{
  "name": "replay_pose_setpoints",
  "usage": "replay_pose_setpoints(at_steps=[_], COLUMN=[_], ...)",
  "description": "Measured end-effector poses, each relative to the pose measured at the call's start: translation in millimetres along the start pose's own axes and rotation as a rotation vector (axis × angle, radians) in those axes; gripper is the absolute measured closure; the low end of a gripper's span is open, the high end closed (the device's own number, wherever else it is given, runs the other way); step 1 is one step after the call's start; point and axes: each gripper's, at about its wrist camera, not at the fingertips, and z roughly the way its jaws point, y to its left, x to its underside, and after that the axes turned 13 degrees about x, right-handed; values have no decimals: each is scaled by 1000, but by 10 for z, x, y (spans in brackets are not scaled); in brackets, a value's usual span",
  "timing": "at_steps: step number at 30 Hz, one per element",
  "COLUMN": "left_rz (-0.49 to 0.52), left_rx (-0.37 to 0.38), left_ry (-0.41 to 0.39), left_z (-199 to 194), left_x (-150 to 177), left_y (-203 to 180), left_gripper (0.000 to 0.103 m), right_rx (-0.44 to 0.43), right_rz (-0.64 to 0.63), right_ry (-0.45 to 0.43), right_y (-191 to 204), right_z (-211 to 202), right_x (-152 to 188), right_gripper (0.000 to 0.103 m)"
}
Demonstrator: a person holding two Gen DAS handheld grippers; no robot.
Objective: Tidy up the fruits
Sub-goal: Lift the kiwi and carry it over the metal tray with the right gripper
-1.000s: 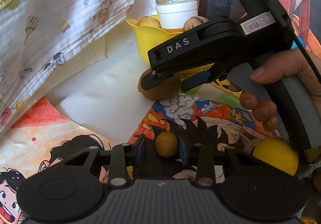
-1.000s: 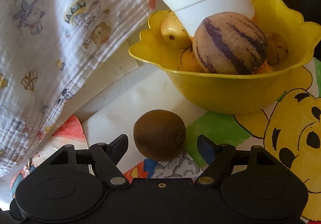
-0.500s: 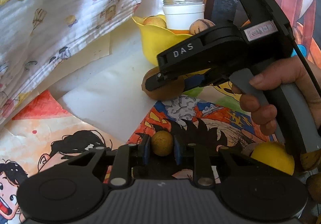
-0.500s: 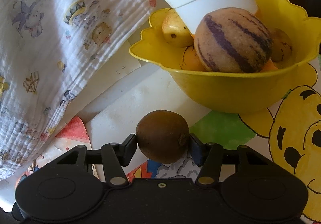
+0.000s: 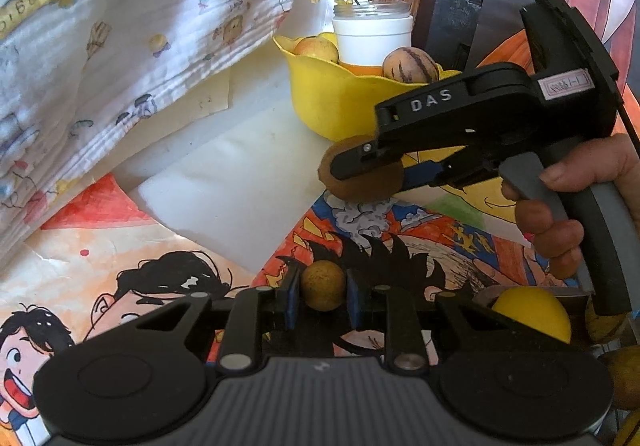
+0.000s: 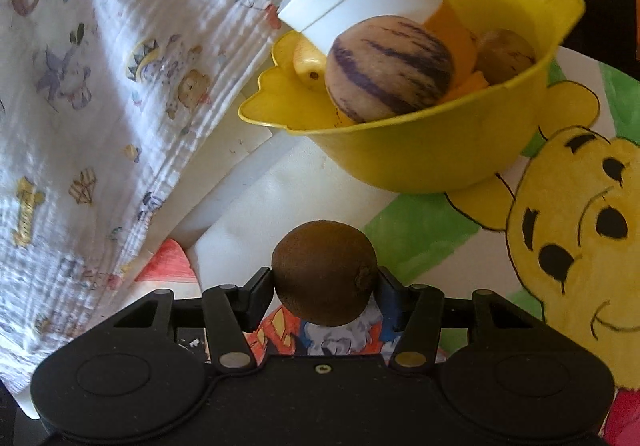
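Both hand-held grippers have just clamped fruit: the left hand-held gripper grips a small tan fruit, the right hand-held gripper a kiwi. Transfer can begin. Both tilt downward; the yellow bowl lies at one o'clock from the kiwi.

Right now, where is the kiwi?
The kiwi is clamped in the right claw, low in the right wrist view, just in front of the yellow bowl.

Bright window backlight — fisheye-bent edges, dark corners, slight blur
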Motion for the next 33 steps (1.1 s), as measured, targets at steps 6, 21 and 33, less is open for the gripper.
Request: replay_pose_setpoints(at_steps=[6,21,33], left_rz=[-6,6,20], left_rx=[-4,35,87], left_ry=[-16,-53,-60], left_z=[-139,-576,-868], left_x=[-25,47,239], left_y=[-22,-398,-796], left_gripper=[77,77,77], right_rx=[-25,18,82], right_rz=[10,24,7], right_ry=[-36,-135,-217], right_y=[12,181,211], right_z=[-252,-1329,-2046], right_x=[61,427,985], right_gripper=[47,46,46])
